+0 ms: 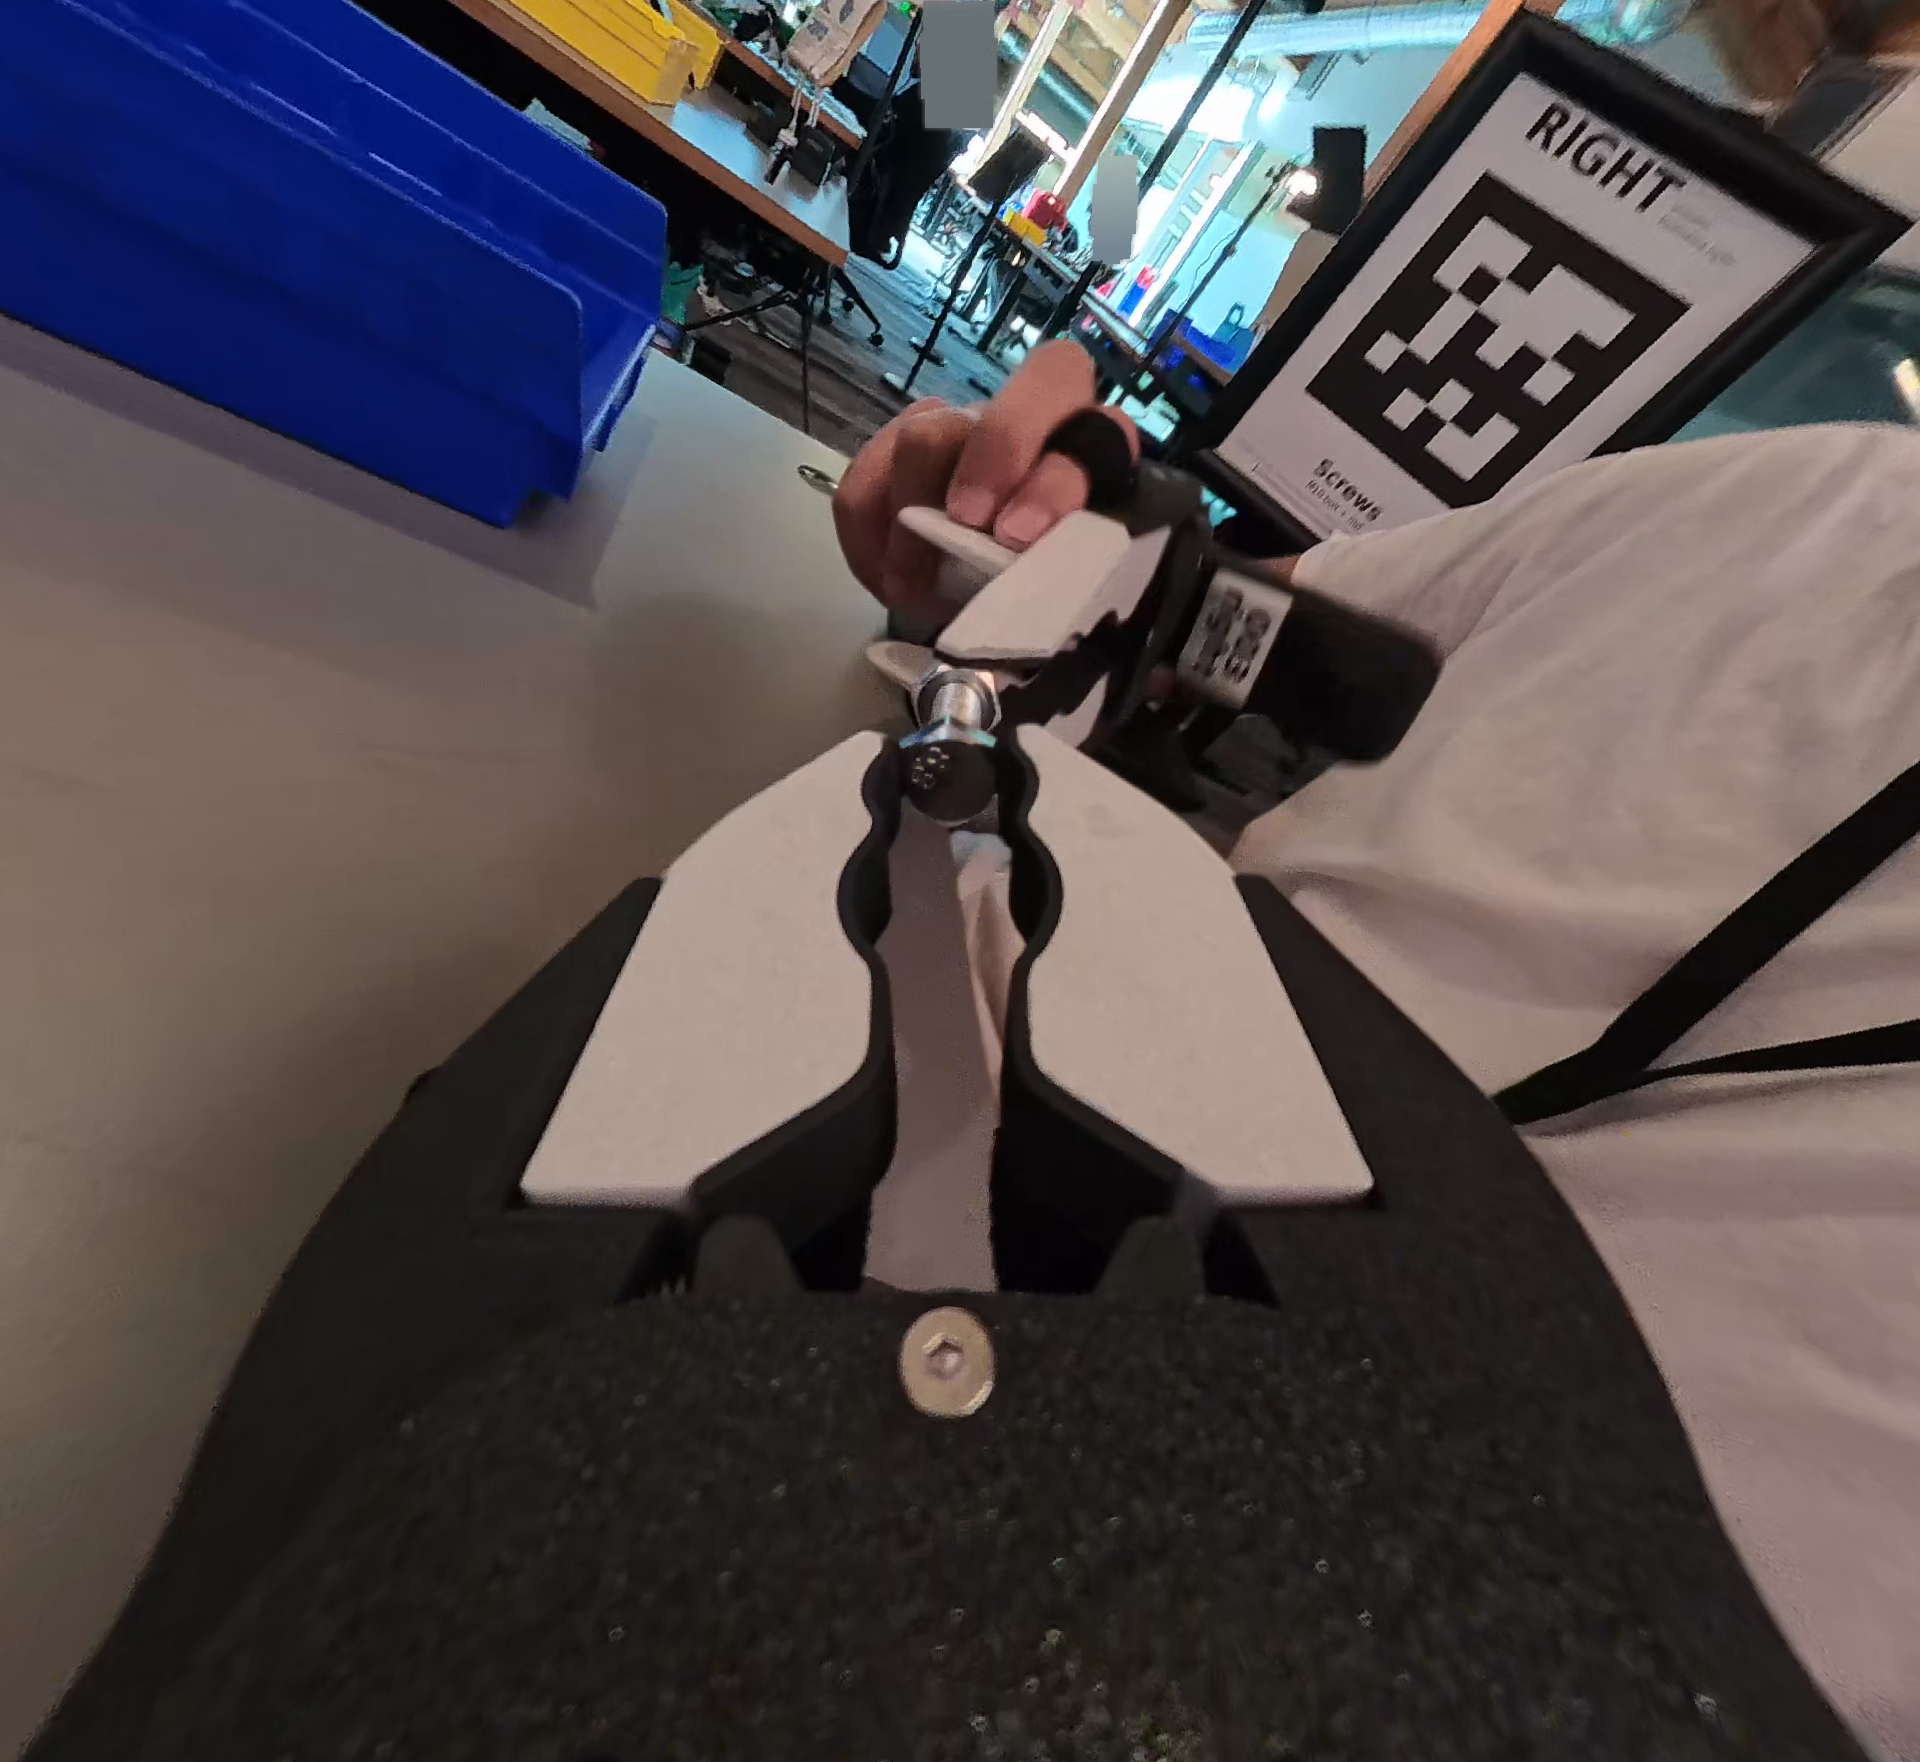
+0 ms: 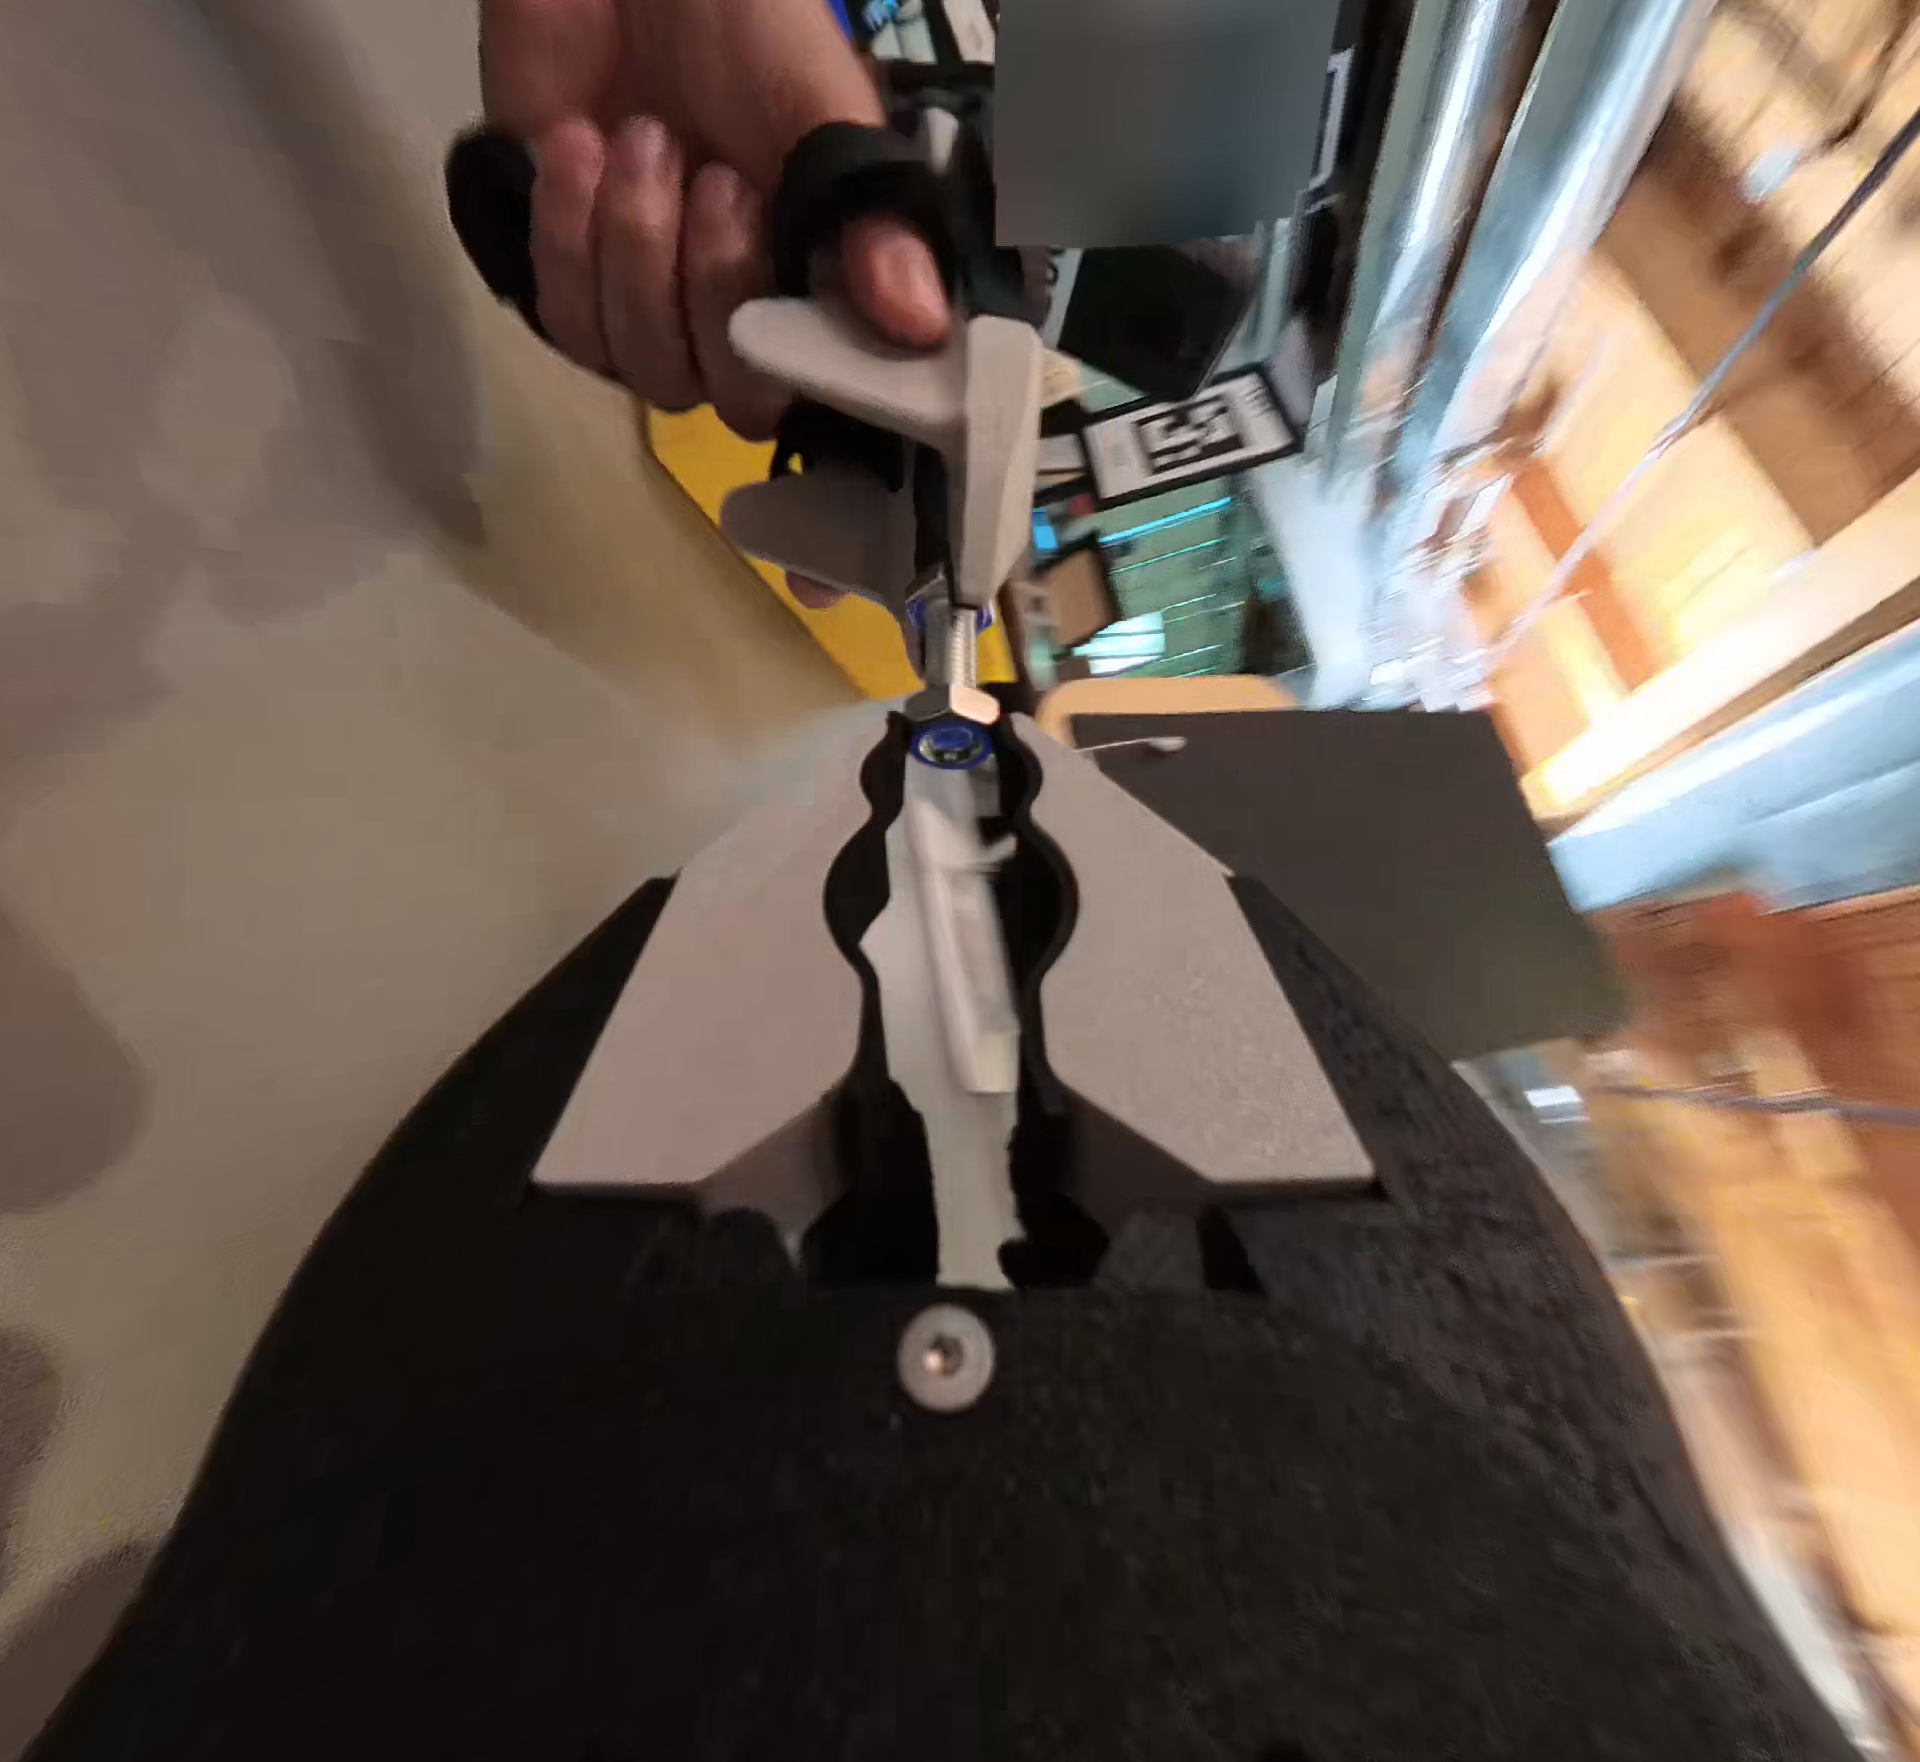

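Left gripper (image 1: 948, 782) clenched on the hex head of a silver bolt (image 1: 961, 710) — right gripper (image 2: 948, 746) clenched on a blue-ringed nut (image 2: 948, 744) at the shank's far end, both held in the air just off the table's (image 1: 312, 777) near edge. Risk, as a judgement: cross-threading if the two axes tilt apart — or the bolt slipping out, only its head being pinched.

Silver hex-head bolt (image 1: 943, 782) held in mid-air by its head in the left gripper (image 1: 943, 777), threaded shank pointing away into a hex nut with blue insert (image 2: 948, 744) clamped in the right gripper (image 2: 948, 741), nut partway on the thread.
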Available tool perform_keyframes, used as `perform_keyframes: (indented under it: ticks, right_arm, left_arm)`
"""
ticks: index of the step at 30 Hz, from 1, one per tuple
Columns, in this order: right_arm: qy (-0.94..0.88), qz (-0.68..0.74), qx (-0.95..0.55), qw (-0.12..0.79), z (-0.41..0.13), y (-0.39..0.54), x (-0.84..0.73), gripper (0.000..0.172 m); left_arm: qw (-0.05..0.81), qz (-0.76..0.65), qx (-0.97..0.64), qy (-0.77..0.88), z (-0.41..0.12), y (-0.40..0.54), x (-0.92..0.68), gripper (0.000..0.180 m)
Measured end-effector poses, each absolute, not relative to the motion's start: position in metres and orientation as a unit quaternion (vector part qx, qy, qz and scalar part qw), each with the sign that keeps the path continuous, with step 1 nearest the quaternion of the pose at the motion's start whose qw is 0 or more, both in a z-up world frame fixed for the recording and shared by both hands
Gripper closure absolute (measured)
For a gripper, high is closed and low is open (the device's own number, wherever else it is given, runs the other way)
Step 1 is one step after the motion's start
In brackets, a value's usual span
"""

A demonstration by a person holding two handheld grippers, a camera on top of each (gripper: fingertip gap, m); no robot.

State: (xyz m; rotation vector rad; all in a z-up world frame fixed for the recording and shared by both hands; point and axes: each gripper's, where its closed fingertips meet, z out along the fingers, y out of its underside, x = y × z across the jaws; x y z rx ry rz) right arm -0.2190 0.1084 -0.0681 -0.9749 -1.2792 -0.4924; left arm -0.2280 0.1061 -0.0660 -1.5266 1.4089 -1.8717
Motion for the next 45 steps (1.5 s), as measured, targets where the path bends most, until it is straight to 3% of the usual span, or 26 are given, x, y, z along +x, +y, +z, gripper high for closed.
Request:
perform_keyframes:
  ticks: [3,6,10,13,16,19,24,27,29,33,36,38,42,45]
  right_arm:
    - [-0.499,-0.014,-0.56,0.662,-0.07,0.109,-0.222,0.155]
    - [-0.37,0.27,-0.671,0.583,-0.077,0.108,-0.228,0.155]
    - [-0.157,0.599,-0.676,0.399,-0.075,0.107,-0.229,0.155]
    - [-0.064,0.709,-0.63,0.31,-0.072,0.107,-0.228,0.154]
    - [-0.108,0.662,-0.645,0.366,-0.069,0.106,-0.228,0.152]
    - [-0.196,0.544,-0.67,0.466,-0.068,0.107,-0.223,0.128]
    - [-0.436,0.097,-0.624,0.641,-0.077,0.111,-0.207,0.121]
    - [-0.544,-0.191,-0.475,0.665,-0.071,0.107,-0.206,0.122]
    - [-0.571,-0.294,-0.386,0.662,-0.068,0.103,-0.212,0.131]
    - [-0.576,-0.305,-0.367,0.664,-0.068,0.101,-0.218,0.136]
    - [-0.583,-0.319,-0.344,0.664,-0.066,0.097,-0.22,0.155]
    - [-0.578,-0.302,-0.367,0.663,-0.067,0.1,-0.217,0.155]
    - [-0.547,-0.143,-0.477,0.673,-0.068,0.101,-0.218,0.155]
    - [-0.457,0.087,-0.589,0.66,-0.065,0.101,-0.221,0.155]
  left_arm:
    - [0.209,-0.638,-0.526,0.522,-0.065,0.107,-0.23,0.163]
    - [0.254,-0.601,-0.514,0.556,-0.066,0.109,-0.232,0.163]
    - [0.295,-0.57,-0.505,0.577,-0.066,0.111,-0.231,0.163]
    - [0.314,-0.56,-0.501,0.58,-0.064,0.113,-0.23,0.163]
    - [0.303,-0.578,-0.502,0.568,-0.061,0.113,-0.231,0.163]
    - [0.286,-0.615,-0.506,0.533,-0.053,0.117,-0.232,0.163]
    - [0.243,-0.674,-0.526,0.458,-0.044,0.127,-0.233,0.163]
    - [0.207,-0.688,-0.543,0.435,-0.05,0.127,-0.23,0.163]
    - [0.184,-0.693,-0.548,0.431,-0.054,0.125,-0.228,0.163]
    - [0.157,-0.697,-0.548,0.434,-0.06,0.117,-0.225,0.163]
    - [0.151,-0.696,-0.547,0.441,-0.061,0.112,-0.224,0.163]
    - [0.156,-0.69,-0.55,0.444,-0.062,0.113,-0.223,0.163]
    - [0.175,-0.675,-0.546,0.465,-0.065,0.114,-0.225,0.163]
    - [0.206,-0.661,-0.532,0.487,-0.06,0.114,-0.227,0.163]
